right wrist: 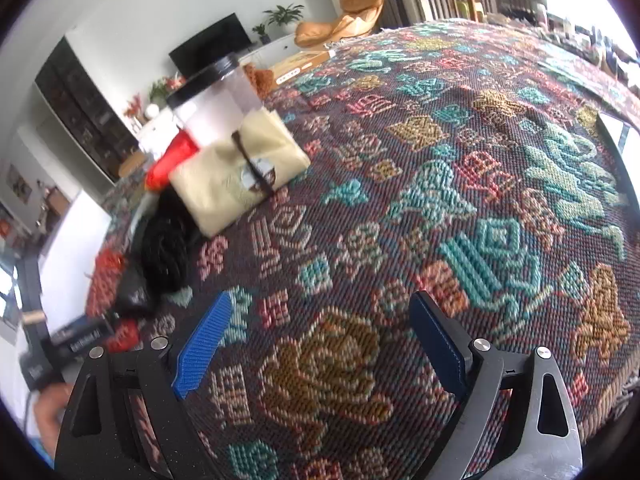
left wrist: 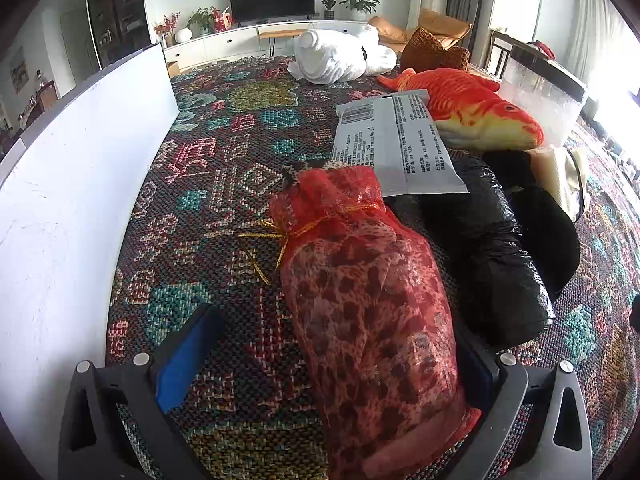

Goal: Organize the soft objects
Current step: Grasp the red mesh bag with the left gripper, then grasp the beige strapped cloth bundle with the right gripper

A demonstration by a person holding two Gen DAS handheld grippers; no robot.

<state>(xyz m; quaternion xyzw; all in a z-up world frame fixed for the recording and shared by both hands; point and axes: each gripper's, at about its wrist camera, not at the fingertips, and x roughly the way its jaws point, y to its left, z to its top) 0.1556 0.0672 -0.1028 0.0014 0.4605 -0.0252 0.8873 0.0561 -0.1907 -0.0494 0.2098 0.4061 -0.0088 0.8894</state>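
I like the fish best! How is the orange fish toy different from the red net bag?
The orange fish toy is a plush with an eye, scales and a yellow belly; the red net bag is see-through mesh over spotted cloth, tied with gold cord. The fish lies far off by the clear bin; the bag sits between the open left tongs, against one side. Both are soft, reddish and lie on the patterned cloth.
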